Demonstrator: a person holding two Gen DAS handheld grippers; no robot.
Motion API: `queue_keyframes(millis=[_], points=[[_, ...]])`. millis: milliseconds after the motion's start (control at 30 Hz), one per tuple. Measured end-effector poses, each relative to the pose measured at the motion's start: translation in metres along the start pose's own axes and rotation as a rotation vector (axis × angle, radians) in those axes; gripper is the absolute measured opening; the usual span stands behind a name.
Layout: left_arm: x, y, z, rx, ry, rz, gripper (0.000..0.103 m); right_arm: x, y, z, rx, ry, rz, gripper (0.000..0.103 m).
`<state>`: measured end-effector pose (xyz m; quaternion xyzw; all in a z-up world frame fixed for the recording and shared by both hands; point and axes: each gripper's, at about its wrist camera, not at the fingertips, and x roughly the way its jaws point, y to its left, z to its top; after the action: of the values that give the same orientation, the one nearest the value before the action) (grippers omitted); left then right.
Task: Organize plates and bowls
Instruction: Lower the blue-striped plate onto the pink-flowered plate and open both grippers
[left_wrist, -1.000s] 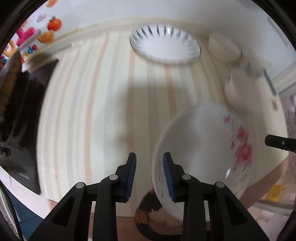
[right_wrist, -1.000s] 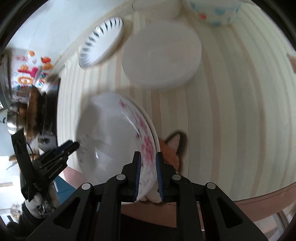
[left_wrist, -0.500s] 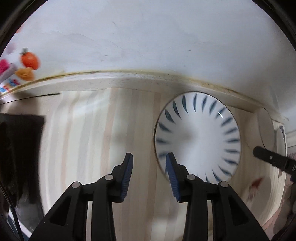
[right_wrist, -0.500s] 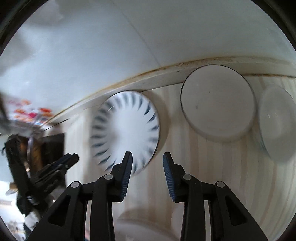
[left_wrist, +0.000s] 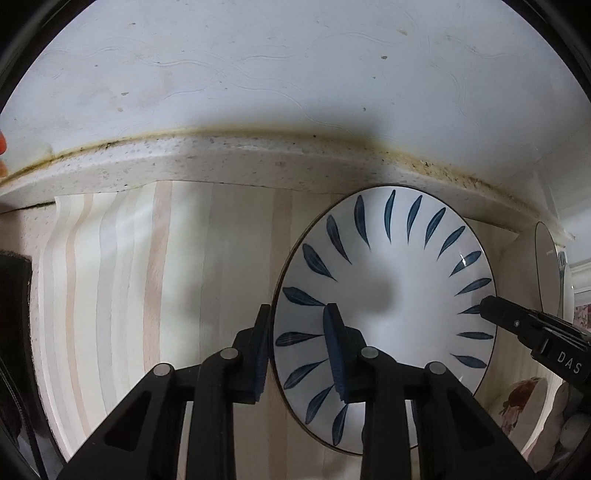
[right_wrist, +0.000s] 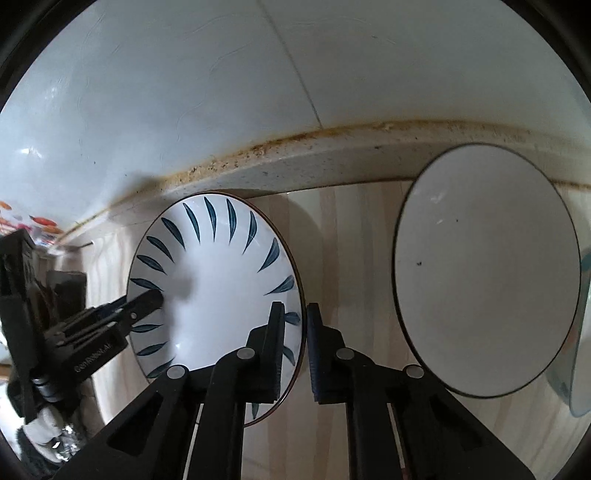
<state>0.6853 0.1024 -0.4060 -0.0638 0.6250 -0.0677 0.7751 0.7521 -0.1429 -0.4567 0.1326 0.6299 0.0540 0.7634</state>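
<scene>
A white plate with blue leaf marks (left_wrist: 399, 280) lies on the striped counter by the back wall. My left gripper (left_wrist: 297, 349) is open with its fingers on either side of the plate's left rim. My right gripper (right_wrist: 295, 354) is open and straddles the same plate's right rim (right_wrist: 221, 280). Each gripper shows in the other's view, the right one (left_wrist: 532, 339) and the left one (right_wrist: 110, 321). A plain white plate (right_wrist: 487, 269) lies to the right.
A raised stone ledge (left_wrist: 258, 162) and white wall run behind the plates. A floral bowl (left_wrist: 524, 413) sits at the lower right of the left wrist view. A pale blue-rimmed dish (right_wrist: 581, 332) is at the far right. A dark stove edge (left_wrist: 14, 332) is at the left.
The right gripper let go of the floral bowl and opened. Both grippers moved forward to the blue-leaf plate and now straddle its opposite rims.
</scene>
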Motion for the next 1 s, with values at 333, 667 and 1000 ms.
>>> queue_keyframes(millis=[333, 667, 1000], points=[[-0.038, -0.018, -0.02, 0.002, -0.012, 0.01, 0.025, -0.024, -0.003, -0.015, -0.003, 0.002, 0.041, 0.013], [-0.107, -0.031, -0.088, -0.003, -0.05, -0.009, 0.025, -0.089, -0.001, -0.07, -0.085, 0.028, 0.059, 0.013], [-0.14, -0.051, -0.181, -0.015, -0.052, -0.045, 0.025, -0.13, -0.013, -0.163, -0.112, 0.081, 0.084, 0.013]])
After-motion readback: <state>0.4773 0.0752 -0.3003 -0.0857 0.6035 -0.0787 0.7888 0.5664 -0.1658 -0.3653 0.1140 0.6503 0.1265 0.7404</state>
